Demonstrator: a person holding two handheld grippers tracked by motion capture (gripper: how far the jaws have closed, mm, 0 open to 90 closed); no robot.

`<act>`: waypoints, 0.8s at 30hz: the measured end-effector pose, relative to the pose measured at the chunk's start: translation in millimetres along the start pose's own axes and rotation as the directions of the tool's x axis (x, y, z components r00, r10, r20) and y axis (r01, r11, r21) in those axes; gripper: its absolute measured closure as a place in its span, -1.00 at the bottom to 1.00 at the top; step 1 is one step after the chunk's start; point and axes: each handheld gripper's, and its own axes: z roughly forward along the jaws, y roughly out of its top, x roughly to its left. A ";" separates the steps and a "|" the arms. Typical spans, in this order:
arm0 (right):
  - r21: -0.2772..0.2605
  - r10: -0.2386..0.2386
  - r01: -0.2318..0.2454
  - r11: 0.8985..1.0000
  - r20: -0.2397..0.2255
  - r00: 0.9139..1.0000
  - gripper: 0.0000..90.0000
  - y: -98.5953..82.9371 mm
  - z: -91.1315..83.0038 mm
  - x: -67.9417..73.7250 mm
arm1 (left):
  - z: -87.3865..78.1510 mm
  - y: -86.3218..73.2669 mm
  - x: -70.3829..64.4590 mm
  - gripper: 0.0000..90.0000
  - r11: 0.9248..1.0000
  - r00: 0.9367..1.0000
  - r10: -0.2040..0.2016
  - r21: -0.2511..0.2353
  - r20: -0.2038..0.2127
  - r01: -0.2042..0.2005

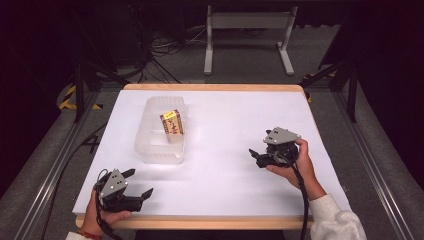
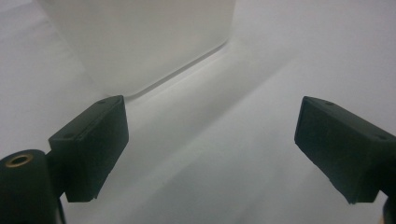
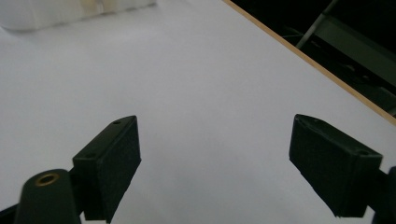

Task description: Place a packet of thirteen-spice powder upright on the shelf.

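A clear plastic tub (image 1: 150, 145) stands left of the table's middle. Inside it a small brown and yellow box (image 1: 171, 123) leans upright. My left gripper (image 1: 140, 183) rests near the front left corner, open, with nothing between its jaws; it points toward the tub, whose near corner (image 2: 140, 51) fills the top of the left gripper view. My right gripper (image 1: 255, 156) sits at the right side of the table, open and empty, pointing left. In the right gripper view the jaws stand wide apart over bare white tabletop (image 3: 201, 93), with the tub (image 3: 56, 11) blurred at the top left.
The white tabletop (image 1: 225, 125) has a wooden edge (image 1: 215, 87). Beyond the far edge stand a white metal frame (image 1: 247, 30) and loose cables on the floor. Dark stands flank both sides.
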 end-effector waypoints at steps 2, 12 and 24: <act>0.007 -0.008 0.008 1.000 0.006 1.000 -0.62 -4.2 -2.3 -0.4 | 0.0 0.0 -0.2 -0.76 1.000 1.000 -0.002 0.002 0.001 0.002; 0.018 -0.027 0.027 0.999 0.009 1.000 -0.64 -23.8 -15.7 1.2 | 1.1 0.8 0.0 -0.76 1.000 1.000 0.004 0.001 0.000 -0.004; -0.006 -0.027 0.027 1.000 -0.005 1.000 -0.71 -50.9 -31.6 0.9 | 2.7 2.1 -0.6 -0.76 1.000 1.000 0.009 0.005 0.006 -0.009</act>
